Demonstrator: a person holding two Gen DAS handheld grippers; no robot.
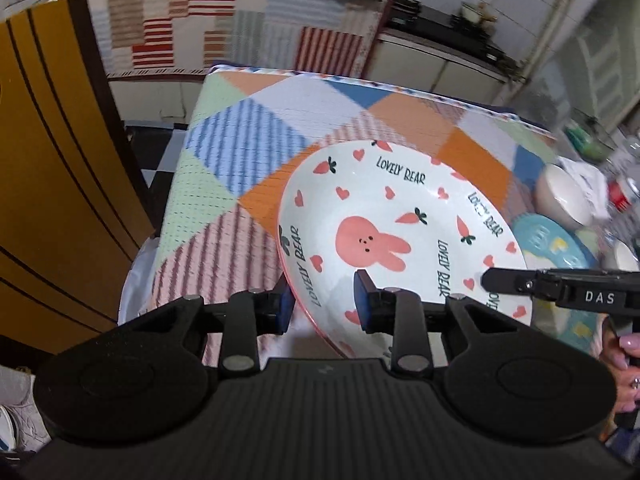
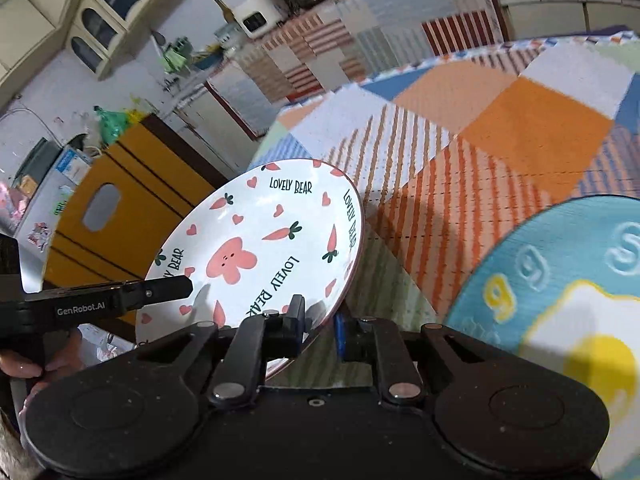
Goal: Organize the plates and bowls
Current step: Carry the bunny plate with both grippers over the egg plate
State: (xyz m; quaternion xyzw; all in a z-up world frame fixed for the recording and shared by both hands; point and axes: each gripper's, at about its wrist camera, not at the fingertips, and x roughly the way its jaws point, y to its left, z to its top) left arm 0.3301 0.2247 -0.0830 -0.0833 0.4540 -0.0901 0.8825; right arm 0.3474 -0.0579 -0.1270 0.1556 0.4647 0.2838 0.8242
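A white plate (image 1: 400, 224) with a pink rabbit, carrots, hearts and "LOVELY BEAR" text is held tilted above the patchwork tablecloth (image 1: 240, 152). My left gripper (image 1: 324, 304) has its two pads on either side of the plate's near left rim. My right gripper (image 2: 320, 324) is shut on the plate's (image 2: 256, 248) right rim. Each gripper shows in the other's view: the right one (image 1: 560, 286), the left one (image 2: 120, 294). A blue plate (image 2: 560, 288) with a fried-egg design lies flat on the cloth at the right; it also shows in the left wrist view (image 1: 556, 244).
White bowls (image 1: 564, 196) and a red-labelled can (image 1: 620, 196) stand at the table's right. A yellow-brown cabinet (image 1: 52, 184) stands left of the table. A counter with a striped cloth (image 1: 224, 20) runs behind. The table's left edge drops to a checkered floor.
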